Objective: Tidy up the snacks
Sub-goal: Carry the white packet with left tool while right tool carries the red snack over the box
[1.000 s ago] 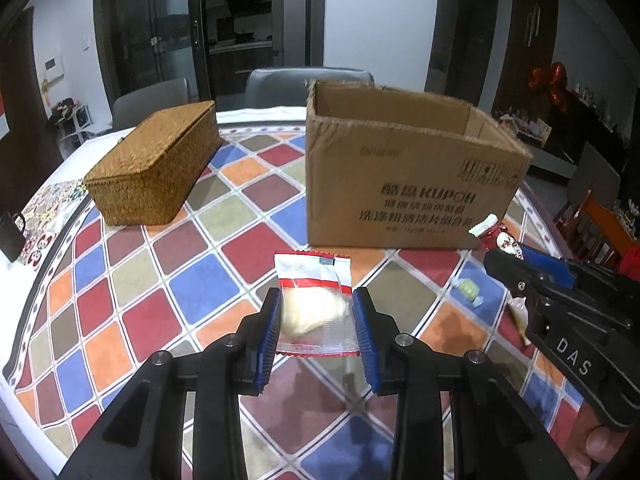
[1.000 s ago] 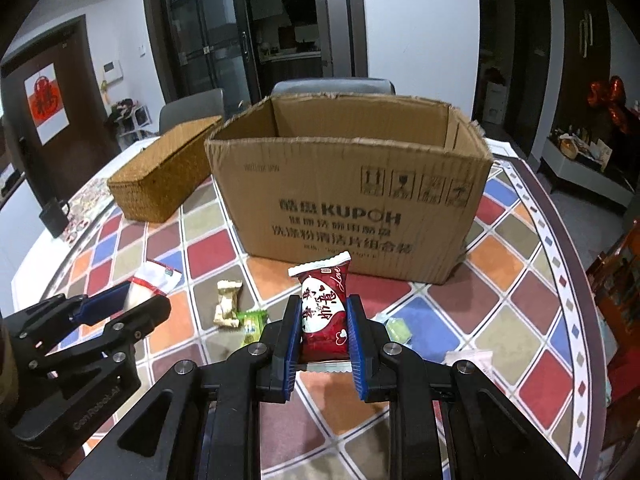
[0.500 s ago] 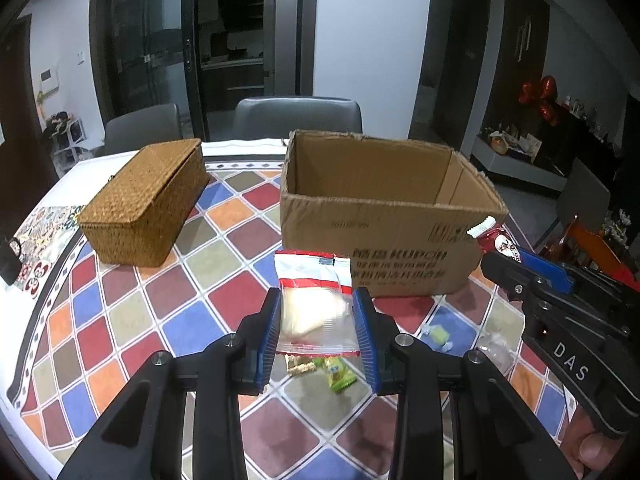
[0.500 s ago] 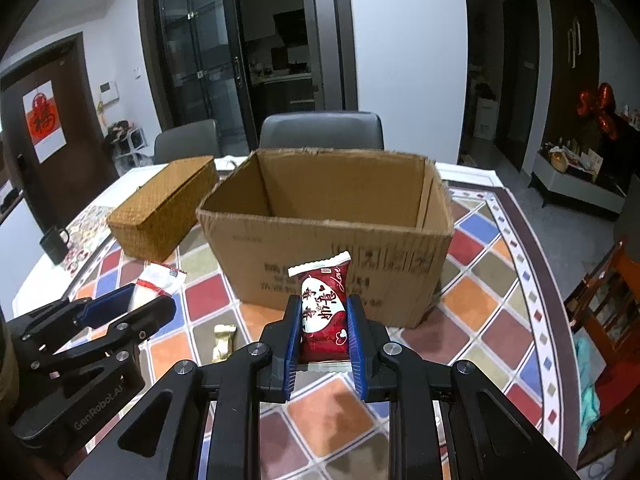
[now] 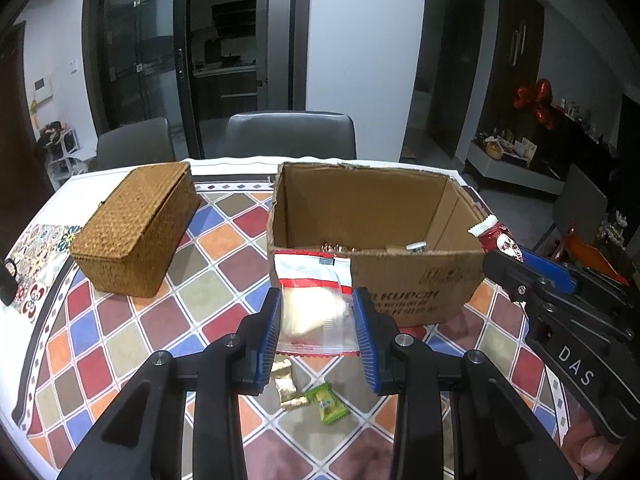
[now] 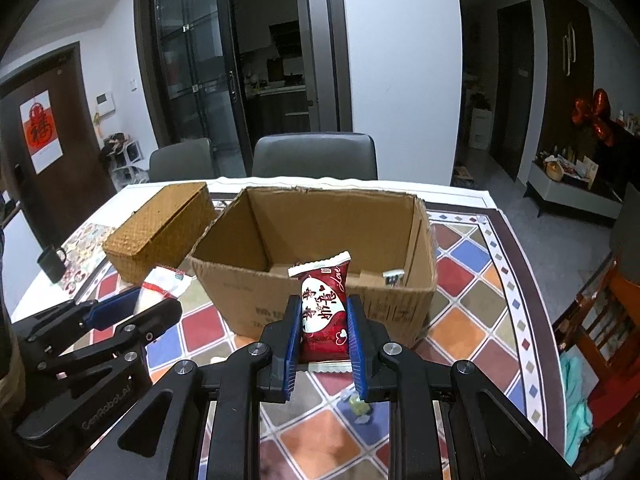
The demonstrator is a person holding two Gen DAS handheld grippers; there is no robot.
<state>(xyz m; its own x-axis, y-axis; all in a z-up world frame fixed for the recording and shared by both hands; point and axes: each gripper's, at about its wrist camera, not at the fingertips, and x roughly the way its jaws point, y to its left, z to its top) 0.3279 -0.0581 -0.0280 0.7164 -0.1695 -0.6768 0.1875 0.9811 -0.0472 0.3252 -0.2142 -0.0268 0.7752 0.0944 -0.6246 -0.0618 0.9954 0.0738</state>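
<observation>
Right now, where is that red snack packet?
The red snack packet is held upright in the right gripper, raised before the cardboard box, near its front wall.

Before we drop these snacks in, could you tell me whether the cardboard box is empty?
Not empty. The cardboard box is open-topped, and a few small wrapped items already lie on its floor by the near wall.

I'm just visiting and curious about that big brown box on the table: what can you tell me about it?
The cardboard box is plain brown corrugated card, open-topped, with rough, torn upper edges and dark printed lettering on its front wall. It stands upright on the patterned tablecloth, right of the wicker box. Inside, a few small wrapped items lie on its floor. Nothing grips it.
</observation>
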